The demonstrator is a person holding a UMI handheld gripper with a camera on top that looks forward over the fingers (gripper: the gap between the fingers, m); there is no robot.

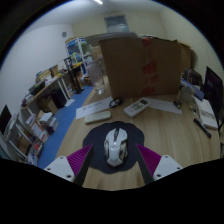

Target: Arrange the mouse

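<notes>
1. Tool (115, 160): both fingers reach forward over a wooden surface (160, 128), pink pads (84, 158) facing inward. The fingers stand apart with a white and grey mouse (115, 146) between them. Whether the pads press on its sides or leave a slight gap cannot be told.
2. Mouse: lies lengthwise between the fingers, on or just over the surface; contact underneath is not discernible.
3. Beyond the mouse, towards the far left: a flat white keyboard-like item (98, 116) lies on the surface.
4. Farther off, at centre: a white remote-shaped object (136, 105).
5. Right side: white papers or a booklet (206, 113) lie near the surface edge.
6. Container: a large brown cardboard box (140, 66) stands at the far end of the surface; contents not visible.
7. Left of the surface: cluttered shelving (45, 95) and a blue floor (62, 122).
</notes>
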